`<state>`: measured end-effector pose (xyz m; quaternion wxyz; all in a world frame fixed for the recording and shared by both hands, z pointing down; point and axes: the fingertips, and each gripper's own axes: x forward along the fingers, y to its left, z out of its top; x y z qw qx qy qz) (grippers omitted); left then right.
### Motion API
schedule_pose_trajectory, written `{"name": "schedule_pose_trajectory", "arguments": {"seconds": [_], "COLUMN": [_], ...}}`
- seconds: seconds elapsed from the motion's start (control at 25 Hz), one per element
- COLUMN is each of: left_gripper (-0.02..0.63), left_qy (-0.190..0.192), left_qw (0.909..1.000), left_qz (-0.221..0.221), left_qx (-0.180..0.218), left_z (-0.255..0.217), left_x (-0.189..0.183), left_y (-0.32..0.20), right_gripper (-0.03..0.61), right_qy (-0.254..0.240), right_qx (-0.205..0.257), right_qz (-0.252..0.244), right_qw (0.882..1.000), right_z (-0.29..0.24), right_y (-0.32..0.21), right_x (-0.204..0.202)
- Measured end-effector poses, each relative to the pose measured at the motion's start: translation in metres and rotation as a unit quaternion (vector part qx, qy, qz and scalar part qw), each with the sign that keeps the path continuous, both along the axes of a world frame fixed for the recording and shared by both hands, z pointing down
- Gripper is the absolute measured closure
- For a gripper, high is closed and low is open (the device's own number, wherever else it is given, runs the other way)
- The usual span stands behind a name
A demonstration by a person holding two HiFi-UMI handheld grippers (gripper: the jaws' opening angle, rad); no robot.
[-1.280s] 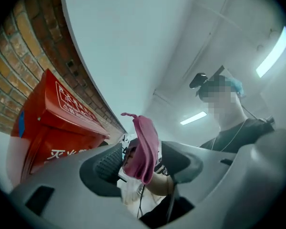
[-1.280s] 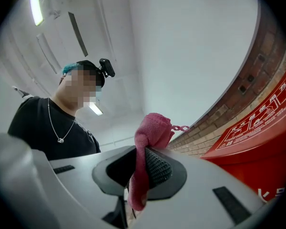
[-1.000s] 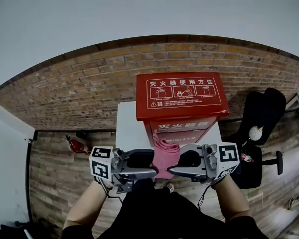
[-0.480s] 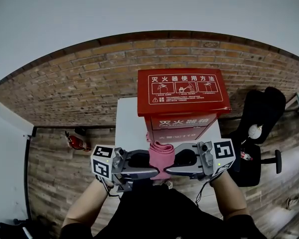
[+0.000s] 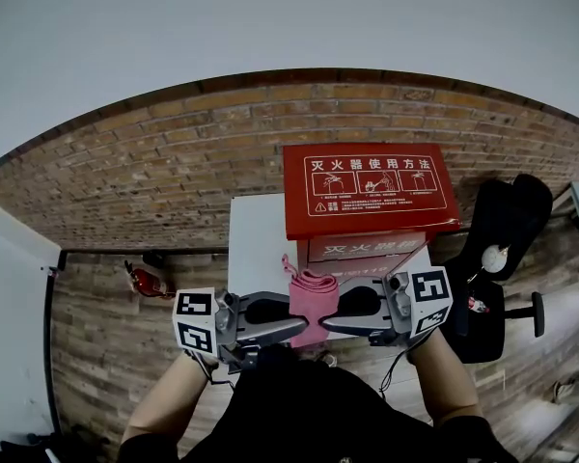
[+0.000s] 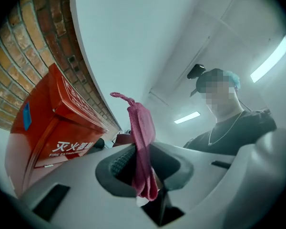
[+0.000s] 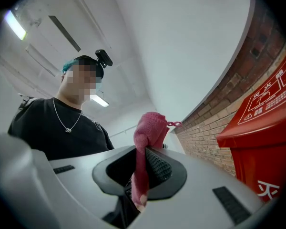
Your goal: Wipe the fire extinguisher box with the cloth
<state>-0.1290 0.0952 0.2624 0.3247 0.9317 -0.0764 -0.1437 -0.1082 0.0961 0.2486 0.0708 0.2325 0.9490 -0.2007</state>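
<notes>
Presently, the red fire extinguisher box (image 5: 372,193) stands on a white counter (image 5: 255,249) with its back to a brick wall (image 5: 164,177). White pictogram instructions mark its sloped lid, and white lettering runs across its front.

The pink cloth (image 5: 311,299) is held in the air just in front of the box, near the lower left corner of its front. No view settles whether the cloth touches the box.

The left gripper (image 6: 142,163) is in front of the box and to its left. Its fingers have just been closing with the cloth between them, and they are grasping it. The cloth rises above the fingers, with a small loop at its top, and a fold hangs below them.

The right gripper (image 7: 140,168) is in front of the box, below its front panel. Its fingers are clenched on the same cloth, which lies against the ribbed pad.

A black office chair (image 5: 507,230) stands to the right of the box. A small red object (image 5: 151,281) lies on the wooden floor (image 5: 106,340), well to the left of the box.
</notes>
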Motion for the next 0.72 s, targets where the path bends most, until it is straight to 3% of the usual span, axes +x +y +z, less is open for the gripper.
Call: {"name": "schedule_pose_trajectory", "arguments": {"seconds": [0.16,0.4,0.56,0.72], "left_gripper": [0.507,0.426,0.426,0.446], "left_qy": [-0.006,0.014,0.052,0.06], "left_qw": [1.0,0.9998,0.9985,0.998], "left_qz": [-0.001,0.015,0.018,0.01], "left_qx": [0.0,0.003,-0.011,-0.02], "left_z": [0.001,-0.004,-0.009,-0.005], "left_x": [-0.021,-0.051,-0.072,-0.09], "left_y": [-0.012,-0.024,-0.033,-0.041], "right_gripper": [0.517,0.517,0.517,0.517], "right_qy": [0.011,0.016,0.033,0.032], "right_qx": [-0.006,-0.008,-0.008,-0.022], "right_qz": [-0.001,-0.019,-0.01,-0.002], "right_qw": [1.0,1.0,0.999,0.999], "right_z": [0.0,-0.001,0.007,0.008], "right_y": [-0.01,-0.017,-0.027,-0.036], "right_x": [-0.022,-0.054,-0.077,-0.091]}}
